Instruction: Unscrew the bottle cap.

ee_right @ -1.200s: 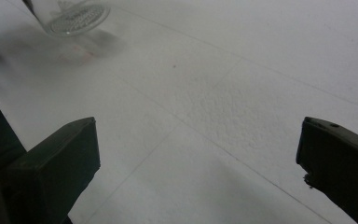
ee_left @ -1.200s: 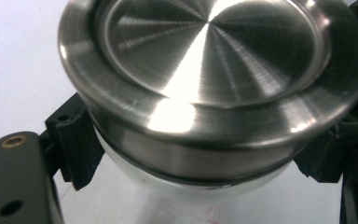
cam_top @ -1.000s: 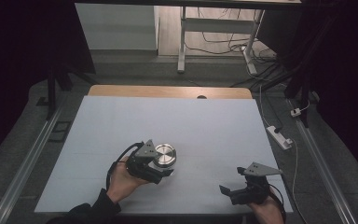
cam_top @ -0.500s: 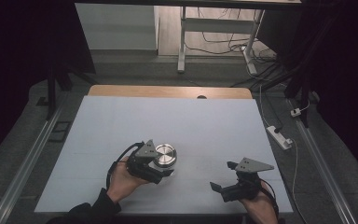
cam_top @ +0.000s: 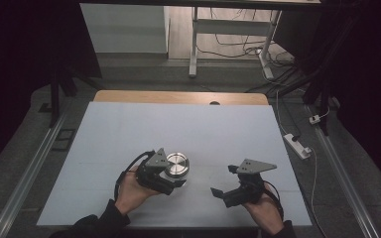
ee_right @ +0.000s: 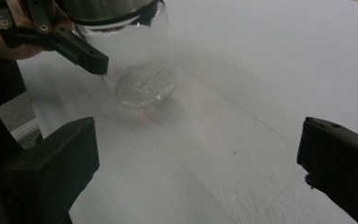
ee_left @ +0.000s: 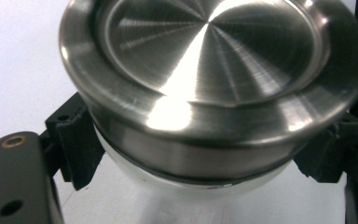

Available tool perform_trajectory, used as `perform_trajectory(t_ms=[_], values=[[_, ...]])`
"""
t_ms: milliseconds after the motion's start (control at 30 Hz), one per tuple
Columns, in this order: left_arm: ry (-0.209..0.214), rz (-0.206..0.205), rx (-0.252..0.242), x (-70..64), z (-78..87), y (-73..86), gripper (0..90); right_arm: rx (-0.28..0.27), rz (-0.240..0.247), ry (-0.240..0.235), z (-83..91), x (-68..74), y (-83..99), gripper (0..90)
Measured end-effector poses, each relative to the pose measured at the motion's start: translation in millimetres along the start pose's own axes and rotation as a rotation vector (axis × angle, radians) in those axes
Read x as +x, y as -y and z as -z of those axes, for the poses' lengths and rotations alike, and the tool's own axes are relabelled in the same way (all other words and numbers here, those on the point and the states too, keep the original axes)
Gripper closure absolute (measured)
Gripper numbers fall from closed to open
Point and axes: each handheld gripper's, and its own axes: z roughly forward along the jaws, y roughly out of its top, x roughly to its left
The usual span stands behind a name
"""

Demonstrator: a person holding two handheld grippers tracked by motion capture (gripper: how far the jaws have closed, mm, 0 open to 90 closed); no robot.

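One jar [cam_top: 176, 166] stands seemingly upright, lid skyward.

Left claw [cam_top: 174, 174] at seven o'clock, closed on a glass jar [ee_left: 200, 93] just under its metal lid, gripped by the left hand [cam_top: 131, 193]. Right claw [cam_top: 225, 186] at five o'clock, jaws wide apart, aimed toward nine o'clock, right hand [cam_top: 265, 210] behind.

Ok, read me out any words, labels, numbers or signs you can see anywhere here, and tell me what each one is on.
There is no text to read.
The jar held in the left gripper: steel lid and clear glass bare, no label or print.
The jar's base shows a dotted pattern, no letters.
The right gripper, the white table sheet and the power strip on the floor: no marking can be made out.
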Motion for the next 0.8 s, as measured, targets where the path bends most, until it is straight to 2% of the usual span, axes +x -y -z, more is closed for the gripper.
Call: perform_trajectory(t_ms=[133, 300, 467, 633, 800], values=[[0.001, -0.007, 0.003, -0.3, -1.3, -0.6, 15.5, 0.027, 0.01, -0.016, -7.8, 3.2, -9.1, 0.0], [0.001, -0.008, 0.006, -1.1, -3.6, -1.2, 15.5, 0.027, 0.044, 0.001, -15.6, 9.2, -20.3, 0.0], [0.004, -0.013, 0.008, -1.4, -4.8, -2.0, 15.5, 0.034, 0.051, -0.022, -24.6, 13.9, -30.6, 0.0], [0.005, -0.012, 0.003, -1.9, -5.9, -2.4, 15.5, 0.024, 0.07, -0.047, -32.5, 17.8, -40.9, 0.0], [0.007, -0.011, 0.001, -2.6, -7.4, -3.0, 15.5, 0.007, 0.096, -0.05, -39.5, 21.6, -51.6, 0.0]])
